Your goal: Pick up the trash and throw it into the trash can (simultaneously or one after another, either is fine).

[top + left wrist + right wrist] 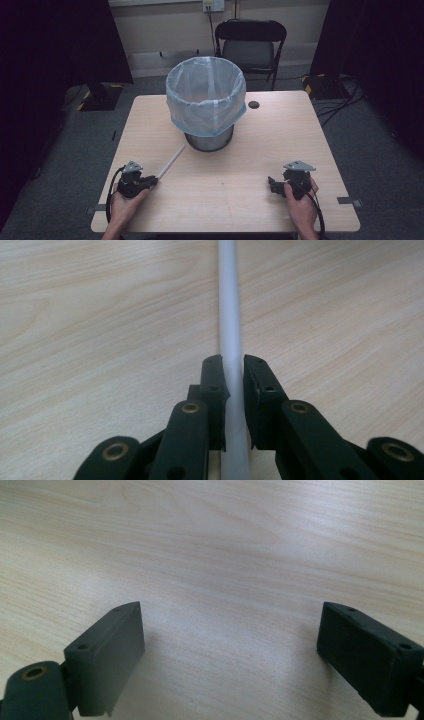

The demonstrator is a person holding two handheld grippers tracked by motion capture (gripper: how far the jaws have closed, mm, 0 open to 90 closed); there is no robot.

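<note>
One white tube lies flat on our counter, pointing toward the lined bin, its near end clenched in our left gripper. That gripper lies low, left hand behind it. Our right gripper rests well apart, jaws spread wide over bare wood. Both forearms are cut off at the high view's bottom edge.

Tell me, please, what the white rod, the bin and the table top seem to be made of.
White rod, held by the left gripper: probably matte plastic or paper, smooth and without shine.
Bin: seems metal, grey with a dull shine; its liner is thin translucent plastic film.
Table: light wood-grain laminate or veneer.
</note>
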